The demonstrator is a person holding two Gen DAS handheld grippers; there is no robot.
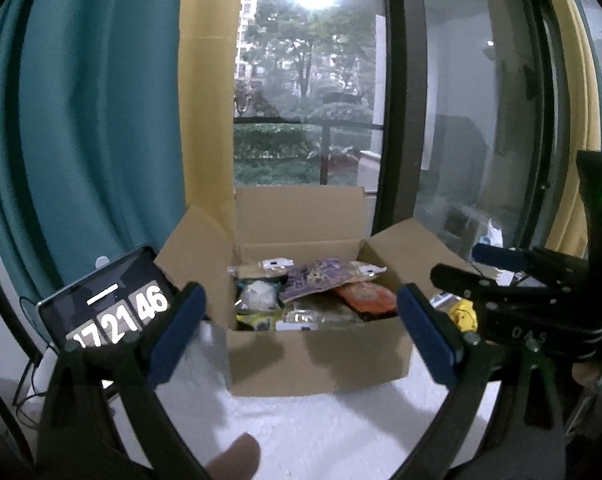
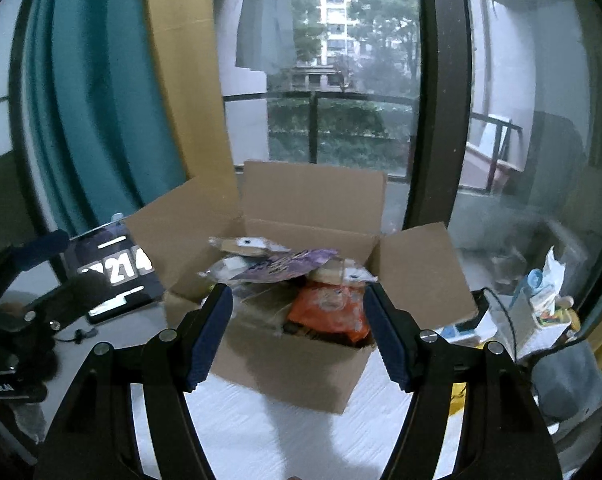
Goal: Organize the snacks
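Cardboard box (image 1: 313,352) with snacks at frame centre on white table (image 1: 301,432), flaps standing open; box lies ahead of left gripper (image 1: 301,336), framed between its blue pads, not touched; left gripper released, nothing between pads; right gripper (image 2: 299,332) also released and empty, box just beyond its fingertips; purple packet (image 2: 285,266) on top of pile, long axis running left to right, slightly tilted; orange packet (image 2: 329,312) below it toward right; print on packets blurred, not readable; tablet (image 1: 113,304) at lower left shows "17 21 46".
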